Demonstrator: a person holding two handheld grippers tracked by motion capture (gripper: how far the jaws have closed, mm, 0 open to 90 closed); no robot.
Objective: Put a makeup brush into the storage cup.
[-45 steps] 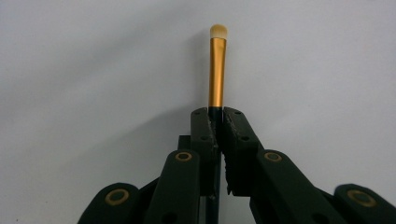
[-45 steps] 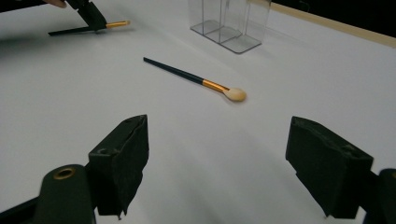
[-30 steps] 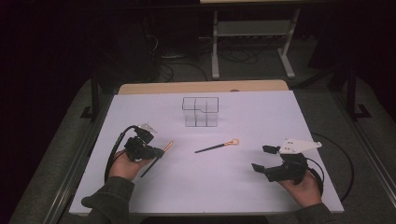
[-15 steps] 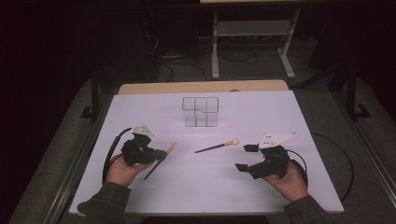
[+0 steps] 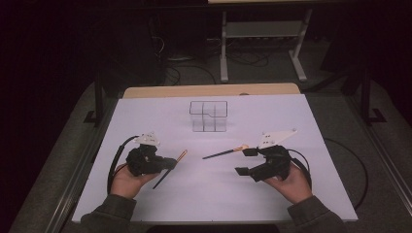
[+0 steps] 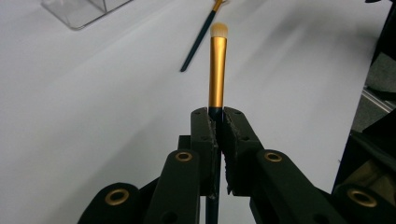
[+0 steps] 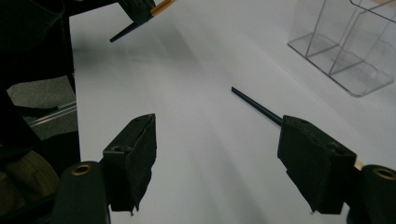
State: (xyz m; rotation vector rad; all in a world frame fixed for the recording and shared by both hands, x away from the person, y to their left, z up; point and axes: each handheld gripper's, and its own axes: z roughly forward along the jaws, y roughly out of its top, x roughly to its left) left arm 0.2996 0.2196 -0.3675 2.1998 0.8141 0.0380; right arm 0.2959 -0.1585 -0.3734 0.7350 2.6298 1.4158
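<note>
The left claw [image 5: 167,164] is clenched on a gold-ferruled makeup brush [image 6: 217,70], gripping the dark handle so the bristle tip points toward one o'clock. The right claw [image 5: 245,161], released and just narrowing with nothing between its jaws, nears a second brush [image 5: 224,153] lying on the white bench [image 5: 291,116] at five o'clock from the clear organizer [image 5: 209,116], probably both brushes' destination.

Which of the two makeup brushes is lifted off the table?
The brush clamped in the left gripper; the other brush lies flat on the white table.
</note>
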